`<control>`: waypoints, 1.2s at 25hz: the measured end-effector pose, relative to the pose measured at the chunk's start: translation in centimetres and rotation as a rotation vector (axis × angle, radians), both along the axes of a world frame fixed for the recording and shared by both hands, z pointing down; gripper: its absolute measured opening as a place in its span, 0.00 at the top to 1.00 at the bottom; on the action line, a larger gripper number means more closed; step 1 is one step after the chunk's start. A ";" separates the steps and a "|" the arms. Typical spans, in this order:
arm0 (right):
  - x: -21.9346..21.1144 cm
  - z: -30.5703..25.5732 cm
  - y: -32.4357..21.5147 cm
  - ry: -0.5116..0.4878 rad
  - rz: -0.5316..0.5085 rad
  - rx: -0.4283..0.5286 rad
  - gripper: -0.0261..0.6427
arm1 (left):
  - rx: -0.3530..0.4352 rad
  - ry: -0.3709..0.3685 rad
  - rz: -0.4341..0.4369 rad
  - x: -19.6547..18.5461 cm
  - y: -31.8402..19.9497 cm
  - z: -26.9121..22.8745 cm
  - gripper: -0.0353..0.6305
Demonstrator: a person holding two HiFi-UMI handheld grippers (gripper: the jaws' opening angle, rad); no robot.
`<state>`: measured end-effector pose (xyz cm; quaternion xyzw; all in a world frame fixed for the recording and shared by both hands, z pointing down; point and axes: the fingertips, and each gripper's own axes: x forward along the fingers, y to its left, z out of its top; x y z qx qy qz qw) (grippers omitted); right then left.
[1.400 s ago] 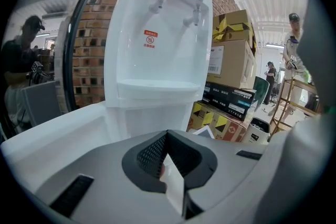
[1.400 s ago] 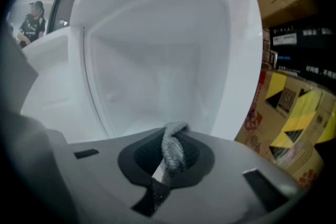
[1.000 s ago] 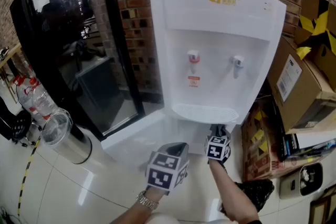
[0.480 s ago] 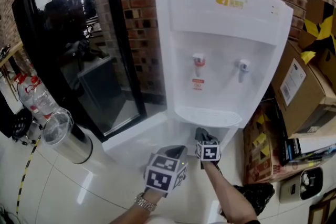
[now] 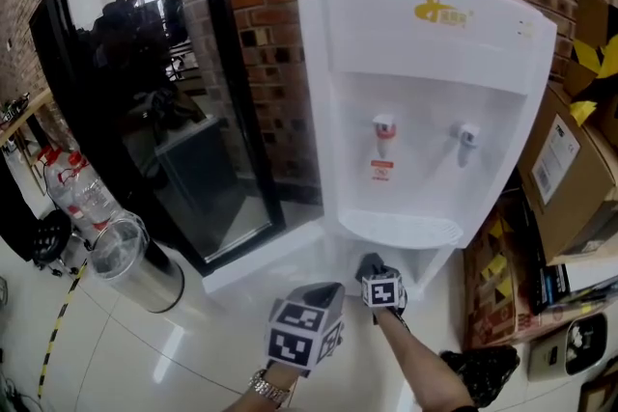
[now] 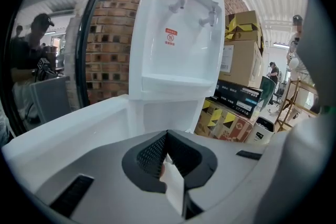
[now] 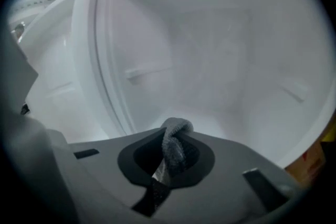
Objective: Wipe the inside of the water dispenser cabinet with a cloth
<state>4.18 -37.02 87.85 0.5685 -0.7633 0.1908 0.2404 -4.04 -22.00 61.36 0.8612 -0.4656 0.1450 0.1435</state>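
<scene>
The white water dispenser (image 5: 425, 92) stands against a brick wall, and its lower cabinet (image 5: 425, 263) is open. My right gripper (image 5: 372, 265) reaches into the cabinet mouth below the drip tray. It is shut on a grey cloth (image 7: 176, 139); in the right gripper view the right gripper (image 7: 170, 152) faces the white inner walls (image 7: 220, 50) of the cabinet. The left gripper (image 5: 328, 277) hangs lower left, outside the cabinet. In the left gripper view the left gripper (image 6: 167, 160) is shut with no object in it, pointing at the dispenser (image 6: 178, 34).
The white cabinet door (image 5: 261, 260) lies swung out to the left. A tall black glass panel (image 5: 145, 92) stands left of the dispenser, with a steel bin (image 5: 135, 265) and plastic bottles (image 5: 68, 188) beyond. Cardboard boxes (image 5: 570, 178) and a black bag (image 5: 478, 371) crowd the right.
My right gripper has moved left and further in under the drip tray with the cloth. The head view has shifted left, so the dispenser sits further right. The left gripper has hardly moved.
</scene>
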 end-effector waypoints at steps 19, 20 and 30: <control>-2.4 0.7 -0.9 -0.056 -0.109 0.043 0.95 | -0.031 -0.003 0.019 1.1 -0.4 1.3 0.94; -2.1 0.8 -1.0 -0.041 -0.099 0.043 0.95 | -0.031 -0.004 0.019 1.1 -0.3 1.2 0.94; 10.3 -1.1 0.5 0.116 0.355 0.048 0.95 | -0.025 -0.004 0.041 2.5 -0.5 1.1 0.94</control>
